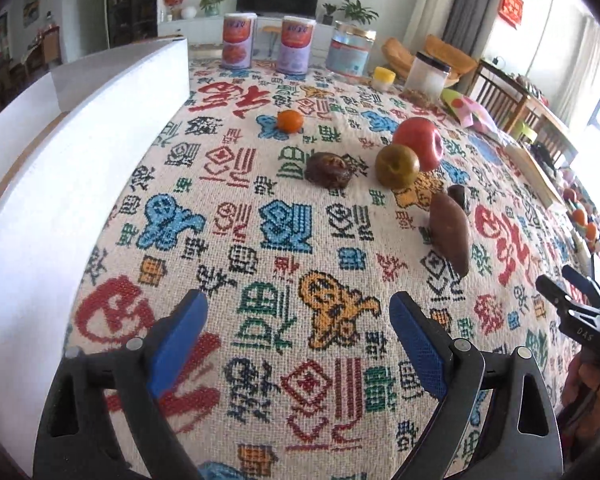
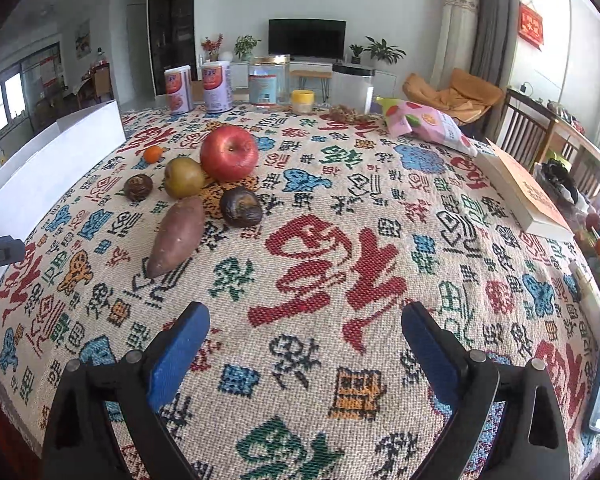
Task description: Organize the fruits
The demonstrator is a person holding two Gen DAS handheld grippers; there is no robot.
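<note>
On the patterned tablecloth lie a red apple, a green-brown pear, a small orange, two dark wrinkled passion fruits and a sweet potato. The second passion fruit shows in the right wrist view. My left gripper is open and empty, near of the fruits. My right gripper is open and empty, to the right of the sweet potato.
A white box stands along the table's left side. Cans, jars and a snack bag line the far edge. A book lies at the right. The right gripper's tips show at the left view's right edge.
</note>
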